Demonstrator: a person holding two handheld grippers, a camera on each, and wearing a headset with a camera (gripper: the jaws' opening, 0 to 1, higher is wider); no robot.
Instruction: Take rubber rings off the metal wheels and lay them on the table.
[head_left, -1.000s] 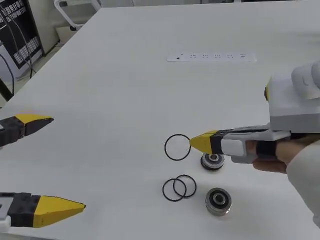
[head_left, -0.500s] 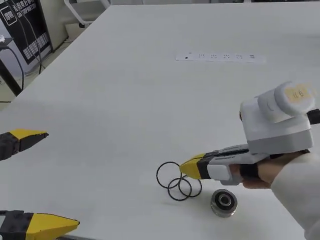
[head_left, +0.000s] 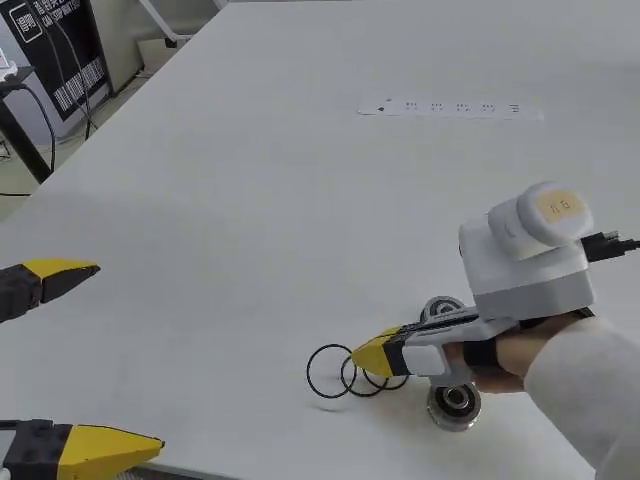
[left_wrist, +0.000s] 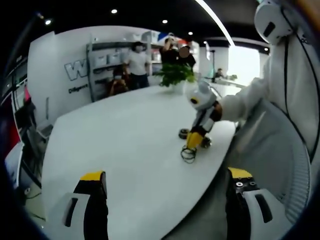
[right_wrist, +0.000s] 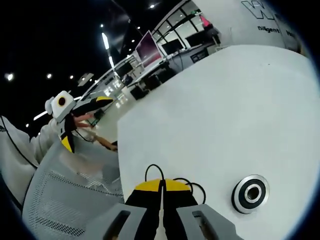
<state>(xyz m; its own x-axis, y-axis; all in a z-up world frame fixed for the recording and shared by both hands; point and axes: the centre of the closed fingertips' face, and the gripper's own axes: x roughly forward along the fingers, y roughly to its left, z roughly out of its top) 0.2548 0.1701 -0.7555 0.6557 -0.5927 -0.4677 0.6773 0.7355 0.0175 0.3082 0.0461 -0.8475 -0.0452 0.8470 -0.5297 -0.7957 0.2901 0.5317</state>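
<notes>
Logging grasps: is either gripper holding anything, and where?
Left gripper open, empty. Right gripper shut over the thin black rubber rings; whether it pinches one cannot be told.

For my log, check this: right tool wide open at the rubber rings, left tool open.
Wrong: the right gripper view shows the right tool shut, jaws together. It is at the rubber rings, and the left tool is open.

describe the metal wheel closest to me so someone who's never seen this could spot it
On the white table, find the yellow-tipped right tongs beside the black rubber rings. The metal wheel lies flat beside the hand holding them, toward the table's near edge. Unlike the other wheel, which peeks out beyond the tongs, this one sits on the person's side of them.
</notes>
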